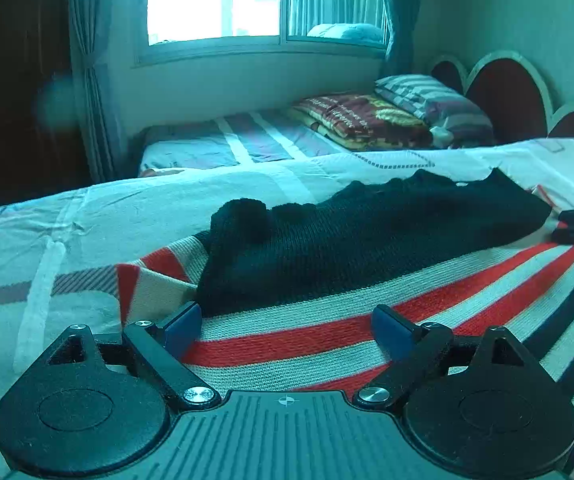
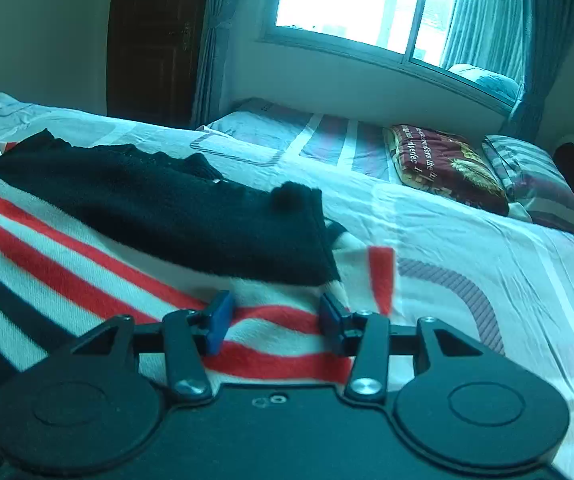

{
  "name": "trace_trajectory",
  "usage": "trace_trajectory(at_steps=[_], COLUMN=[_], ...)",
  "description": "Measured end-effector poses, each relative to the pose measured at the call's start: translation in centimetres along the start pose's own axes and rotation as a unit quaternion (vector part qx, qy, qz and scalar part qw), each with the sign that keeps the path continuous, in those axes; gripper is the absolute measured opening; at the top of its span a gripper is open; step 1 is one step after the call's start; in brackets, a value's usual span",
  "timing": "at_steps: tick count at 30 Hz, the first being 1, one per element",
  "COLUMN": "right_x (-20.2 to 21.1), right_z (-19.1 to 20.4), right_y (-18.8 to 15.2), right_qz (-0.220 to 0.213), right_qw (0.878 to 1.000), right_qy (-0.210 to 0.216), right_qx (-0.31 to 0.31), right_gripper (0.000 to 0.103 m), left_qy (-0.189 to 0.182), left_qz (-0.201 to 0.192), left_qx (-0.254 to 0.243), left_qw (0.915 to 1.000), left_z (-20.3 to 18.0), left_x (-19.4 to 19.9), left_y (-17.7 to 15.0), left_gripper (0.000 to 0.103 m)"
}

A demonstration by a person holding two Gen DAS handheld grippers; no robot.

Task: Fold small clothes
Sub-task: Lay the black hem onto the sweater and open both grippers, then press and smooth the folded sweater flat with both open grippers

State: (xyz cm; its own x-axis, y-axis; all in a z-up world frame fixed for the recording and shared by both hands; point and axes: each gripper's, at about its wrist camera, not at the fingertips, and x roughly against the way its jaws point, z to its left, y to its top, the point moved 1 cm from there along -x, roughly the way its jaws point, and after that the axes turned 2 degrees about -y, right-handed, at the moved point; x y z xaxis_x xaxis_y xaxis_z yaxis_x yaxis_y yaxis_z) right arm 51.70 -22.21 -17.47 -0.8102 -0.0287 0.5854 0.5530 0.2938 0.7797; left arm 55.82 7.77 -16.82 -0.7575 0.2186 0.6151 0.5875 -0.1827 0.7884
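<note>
- left tongs [image 1: 287, 330]: blue pads spread wide apart, nothing between them, low over the striped knit
- knit garment [image 1: 347, 316]: ribbed red, cream, navy stripes, fuzzy black part folded over top, flat on bed [image 1: 67, 240]
- right tongs [image 2: 273, 322]: pads apart, empty, over garment's edge
- bed sheet pale, wrinkled; striped pillow [image 2: 535, 184] far right

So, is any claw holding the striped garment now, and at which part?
Nothing is held. Both the left claw and right claw are open above the striped garment.

Blown-out daylight from the window [image 1: 213, 0], cool teal cast, fisheye-bent edges (right view slightly motion-blurred)
</note>
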Motion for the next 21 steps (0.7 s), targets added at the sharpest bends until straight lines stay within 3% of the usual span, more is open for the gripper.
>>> trace_trajectory(at_steps=[3,4,6,9,11,13,15,18,21], right_x=[1.6,2.5,2.8,2.2,1.9,2.3,3.1,4.5,6.5], right_z=[1.7,2.6,4.6,8.3,9.6,8.7,6.2,1.5,-0.7], right_y=[1.5,1.9,2.2,1.9,1.1,0.6,0.1,-2.4,-3.4], right_qz=[-0.028,-0.044,-0.035,-0.024,-0.017,-0.018,-0.009,0.015,0.011], right_qw=[0.999,0.999,0.998,0.996,0.996,0.997,0.999,1.0,0.998], right_qy=[-0.014,0.007,0.047,0.075,0.065,0.055,0.024,-0.026,-0.021], right_qx=[-0.015,-0.02,-0.009,0.033,0.059,0.06,0.041,0.006,-0.049], right_gripper=[0.044,0.044,0.043,0.044,0.045,0.047,0.047,0.047,0.046], left_qy=[0.02,0.008,-0.019,-0.055,-0.061,-0.046,-0.044,0.004,0.016], left_qz=[-0.02,-0.039,-0.051,-0.031,-0.01,0.0,-0.003,-0.004,-0.002], left_qx=[-0.034,-0.036,-0.045,-0.053,-0.069,-0.077,-0.033,-0.014,0.001], left_qw=[0.999,0.9986,0.9975,0.9966,0.9957,0.9959,0.9985,0.9999,0.9999], left_z=[-2.3,-3.3,-5.6,-9.1,-10.6,-10.4,-8.0,-4.0,-2.8], left_x=[1.5,2.7,3.7,2.3,1.5,1.5,2.4,4.1,5.4], left_y=[1.1,1.5,2.2,2.5,1.5,0.0,-1.1,-2.9,-3.0], left_gripper=[0.092,0.092,0.092,0.092,0.092,0.092,0.094,0.094,0.094])
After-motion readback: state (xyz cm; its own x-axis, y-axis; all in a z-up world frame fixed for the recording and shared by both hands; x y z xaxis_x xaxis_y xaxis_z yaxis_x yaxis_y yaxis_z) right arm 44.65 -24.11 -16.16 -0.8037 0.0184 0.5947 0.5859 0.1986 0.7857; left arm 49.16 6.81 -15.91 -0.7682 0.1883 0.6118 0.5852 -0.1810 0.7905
